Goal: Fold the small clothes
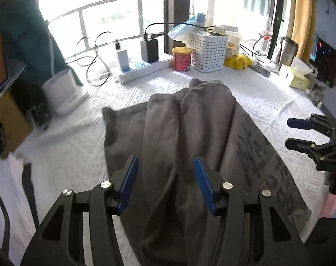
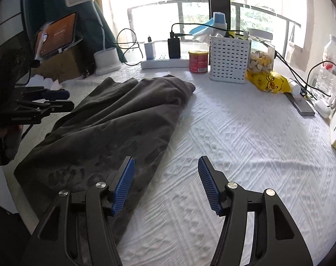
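A dark grey garment [image 1: 190, 128] with dark printed lettering lies folded lengthwise on the white textured table cover [image 1: 68, 155]. My left gripper [image 1: 165, 177] hovers over its near part, jaws open, blue pads apart and not pressing the cloth. In the right wrist view the garment [image 2: 114, 128] stretches from near left to the middle back. My right gripper [image 2: 166, 177] is open above the garment's right edge and the bare cover [image 2: 245, 137]. Each gripper shows in the other's view: the right gripper [image 1: 288, 133] at the right edge, the left gripper [image 2: 68, 99] at the left, both open.
Along the window stand a power strip [image 1: 143, 69] with chargers, a red tin [image 1: 182, 58], a white perforated basket [image 1: 209, 51], a yellow snack bag [image 2: 267, 83] and a white lamp base [image 1: 64, 90]. A phone on a stand [image 2: 56, 35] is at the left.
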Demonstrator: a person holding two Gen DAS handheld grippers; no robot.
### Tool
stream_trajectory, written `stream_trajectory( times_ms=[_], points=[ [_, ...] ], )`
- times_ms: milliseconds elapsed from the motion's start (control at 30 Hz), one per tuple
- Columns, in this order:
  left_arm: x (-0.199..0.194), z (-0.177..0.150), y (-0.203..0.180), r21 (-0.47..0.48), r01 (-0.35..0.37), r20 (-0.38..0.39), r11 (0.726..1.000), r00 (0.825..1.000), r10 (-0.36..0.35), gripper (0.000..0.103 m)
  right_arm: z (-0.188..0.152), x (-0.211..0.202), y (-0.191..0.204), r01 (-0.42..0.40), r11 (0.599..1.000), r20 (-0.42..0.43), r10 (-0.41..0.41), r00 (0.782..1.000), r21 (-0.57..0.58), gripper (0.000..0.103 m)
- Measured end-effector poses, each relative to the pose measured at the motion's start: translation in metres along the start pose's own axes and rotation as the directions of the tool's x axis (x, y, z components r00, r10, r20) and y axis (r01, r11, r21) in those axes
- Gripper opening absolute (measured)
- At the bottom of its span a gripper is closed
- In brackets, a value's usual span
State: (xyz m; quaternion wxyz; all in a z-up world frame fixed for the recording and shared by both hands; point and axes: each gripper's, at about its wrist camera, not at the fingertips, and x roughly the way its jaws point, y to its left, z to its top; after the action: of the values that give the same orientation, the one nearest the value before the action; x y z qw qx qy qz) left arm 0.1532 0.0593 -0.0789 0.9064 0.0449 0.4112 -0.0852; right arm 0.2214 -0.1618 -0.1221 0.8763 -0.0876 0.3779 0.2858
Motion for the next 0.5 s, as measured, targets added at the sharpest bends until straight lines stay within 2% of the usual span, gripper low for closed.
stream_trajectory(
  times_ms=[67, 233, 333, 500],
  points=[
    [0.011, 0.009, -0.006, 0.053, -0.027, -0.005, 0.998, 1.0, 0.028, 0.053, 0.002, 0.004, -0.003, 0.002, 1.0, 0.0, -0.002, 1.0, 0.002, 0.063],
    [0.041, 0.023, -0.014, 0.13, -0.023, -0.068, 0.991, 0.997, 0.032, 0.053, 0.013, 0.016, -0.013, 0.006, 1.0, 0.003, -0.006, 1.0, 0.014, 0.063],
    [0.057, 0.028, -0.017, 0.181, -0.05, -0.09, 0.982, 0.994, 0.067, 0.053, 0.02, 0.023, -0.017, 0.005, 1.0, 0.005, -0.005, 1.0, 0.017, 0.063],
    [0.07, 0.038, 0.002, 0.167, -0.041, -0.081, 0.985, 0.995, 0.056, 0.053, 0.026, 0.034, -0.019, 0.0, 1.0, -0.004, 0.0, 1.0, 0.014, 0.063]
  ],
)
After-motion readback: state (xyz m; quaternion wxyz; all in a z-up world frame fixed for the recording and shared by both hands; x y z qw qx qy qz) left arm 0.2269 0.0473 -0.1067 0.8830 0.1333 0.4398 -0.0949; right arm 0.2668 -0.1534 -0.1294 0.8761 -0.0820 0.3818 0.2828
